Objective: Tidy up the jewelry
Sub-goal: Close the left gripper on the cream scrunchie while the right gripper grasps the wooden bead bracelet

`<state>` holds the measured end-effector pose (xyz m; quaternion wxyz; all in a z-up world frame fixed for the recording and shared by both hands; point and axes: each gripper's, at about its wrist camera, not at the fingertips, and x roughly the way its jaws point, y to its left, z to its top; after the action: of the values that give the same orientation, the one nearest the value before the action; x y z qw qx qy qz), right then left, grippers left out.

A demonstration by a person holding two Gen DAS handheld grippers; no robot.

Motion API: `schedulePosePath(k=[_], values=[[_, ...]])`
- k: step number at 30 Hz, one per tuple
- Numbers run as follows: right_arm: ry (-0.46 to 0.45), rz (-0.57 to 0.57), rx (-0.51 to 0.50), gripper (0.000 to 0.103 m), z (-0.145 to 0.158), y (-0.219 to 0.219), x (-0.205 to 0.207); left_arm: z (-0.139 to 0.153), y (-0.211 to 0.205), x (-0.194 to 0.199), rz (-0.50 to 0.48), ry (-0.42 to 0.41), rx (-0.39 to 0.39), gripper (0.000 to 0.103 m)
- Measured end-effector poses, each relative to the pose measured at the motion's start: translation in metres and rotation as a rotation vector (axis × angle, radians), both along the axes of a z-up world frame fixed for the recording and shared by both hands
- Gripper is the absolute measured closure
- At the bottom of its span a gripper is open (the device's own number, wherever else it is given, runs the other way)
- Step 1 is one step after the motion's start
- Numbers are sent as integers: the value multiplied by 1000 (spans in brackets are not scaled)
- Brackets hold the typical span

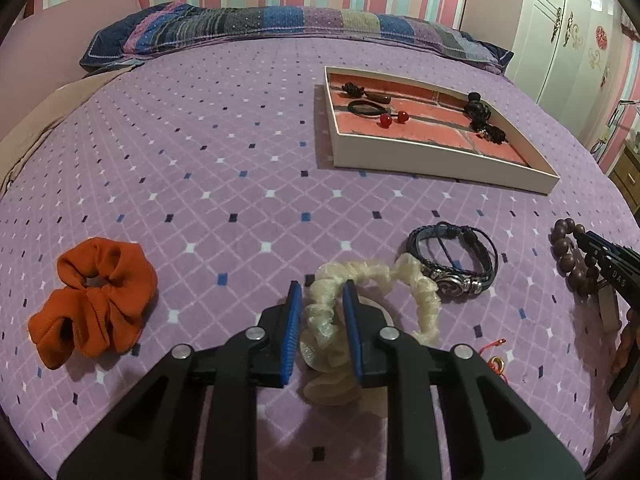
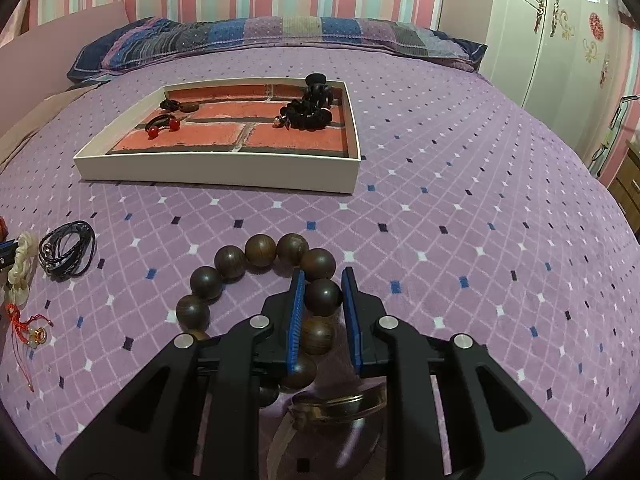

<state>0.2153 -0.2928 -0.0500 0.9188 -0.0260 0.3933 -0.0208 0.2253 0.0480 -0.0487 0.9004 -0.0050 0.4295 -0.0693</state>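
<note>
In the left wrist view my left gripper (image 1: 319, 294) has its jaws around a cream scrunchie (image 1: 424, 300) on the purple bedspread, pads touching its left loop. A dark leather bracelet (image 1: 456, 260) lies just right of it. In the right wrist view my right gripper (image 2: 322, 284) has its jaws closed around one bead of a brown wooden bead bracelet (image 2: 260, 250). The white tray with a brick-pattern floor (image 2: 216, 170) sits ahead; it holds black hair ties, red beads and a black bead string (image 2: 308, 114).
An orange scrunchie (image 1: 94, 300) lies at the left. A red-cord charm (image 2: 32, 330) lies near the cream scrunchie. A metal bangle (image 2: 340, 404) lies under the right gripper. Pillows (image 1: 280, 24) line the far bed edge; a white wardrobe (image 2: 560, 40) stands right.
</note>
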Motion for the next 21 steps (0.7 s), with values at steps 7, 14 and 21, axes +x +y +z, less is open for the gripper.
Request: schedulePosePath(k=[7, 14, 21], values=[[-43, 0, -1, 83, 7, 2, -6, 7, 5, -2, 11, -22, -13, 84], [-70, -1, 6, 83, 12, 2, -9, 15, 6, -6, 3, -51, -22, 86], [-90, 1, 10, 83, 17, 3, -13, 21, 5, -9, -5, -69, -28, 91]])
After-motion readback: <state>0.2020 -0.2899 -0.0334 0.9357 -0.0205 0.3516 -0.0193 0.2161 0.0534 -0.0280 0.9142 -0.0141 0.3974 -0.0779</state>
